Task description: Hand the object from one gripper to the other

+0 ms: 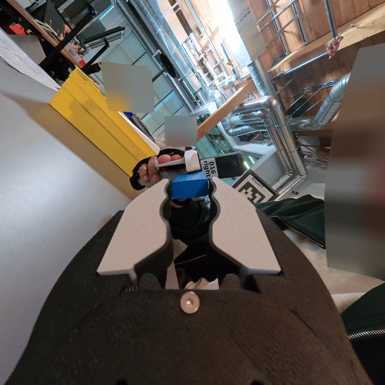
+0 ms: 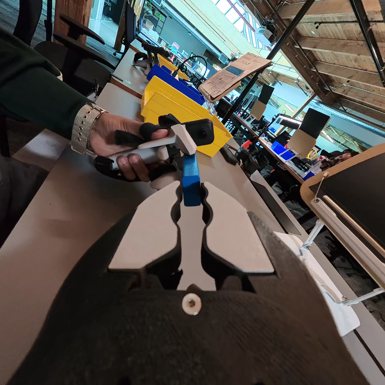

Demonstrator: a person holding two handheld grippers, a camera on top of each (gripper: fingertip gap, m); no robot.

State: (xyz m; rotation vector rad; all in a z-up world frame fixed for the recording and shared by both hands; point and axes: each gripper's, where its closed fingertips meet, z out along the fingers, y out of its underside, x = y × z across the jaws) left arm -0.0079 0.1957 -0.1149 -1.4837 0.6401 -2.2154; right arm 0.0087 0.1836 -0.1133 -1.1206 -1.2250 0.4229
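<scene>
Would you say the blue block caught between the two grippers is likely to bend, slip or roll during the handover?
The blue block looks rigid: its edges stay straight between the left gripper fingertips. Its flat faces and corners suggest it would not roll. The surface looks matte, so slipping from the right gripper seems unlikely, though grip firmness cannot be seen.

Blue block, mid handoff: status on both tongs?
Left tongs shut on blue block. Right tongs shut on its other end. Block clear of the table. Nothing in the way.

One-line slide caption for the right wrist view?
Right claw and left claw both meet on the blue block above the table.
</scene>
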